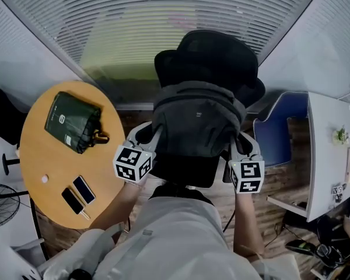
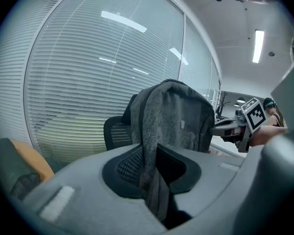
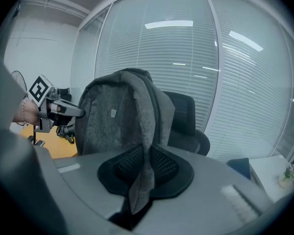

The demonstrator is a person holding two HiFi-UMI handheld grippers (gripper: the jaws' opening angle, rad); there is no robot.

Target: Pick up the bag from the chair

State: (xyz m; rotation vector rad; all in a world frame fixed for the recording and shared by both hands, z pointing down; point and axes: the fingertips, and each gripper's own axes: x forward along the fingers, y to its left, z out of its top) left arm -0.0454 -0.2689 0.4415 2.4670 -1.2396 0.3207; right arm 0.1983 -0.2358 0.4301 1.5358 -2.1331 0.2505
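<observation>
A grey backpack (image 1: pixel 195 118) hangs between my two grippers over a black office chair (image 1: pixel 216 51). My left gripper (image 1: pixel 146 139) is at the bag's left side, shut on a grey shoulder strap (image 2: pixel 154 180). At the bag's right side, my right gripper (image 1: pixel 243 150) is shut on the other strap (image 3: pixel 143 177). In the left gripper view the bag's body (image 2: pixel 181 116) rises ahead, with the chair back (image 2: pixel 117 131) behind it. The right gripper view shows the bag (image 3: pixel 115 114) in front of the chair (image 3: pixel 183 116). The bag's bottom is hidden, so I cannot tell whether it touches the seat.
A round wooden table (image 1: pixel 41 156) stands to the left, carrying a dark green pouch (image 1: pixel 73 121) and two phones (image 1: pixel 79 194). A fan (image 1: pixel 0 206) sits at the far left. To the right are a blue chair (image 1: pixel 280 130) and a white desk (image 1: pixel 326 150). Window blinds close off the far side.
</observation>
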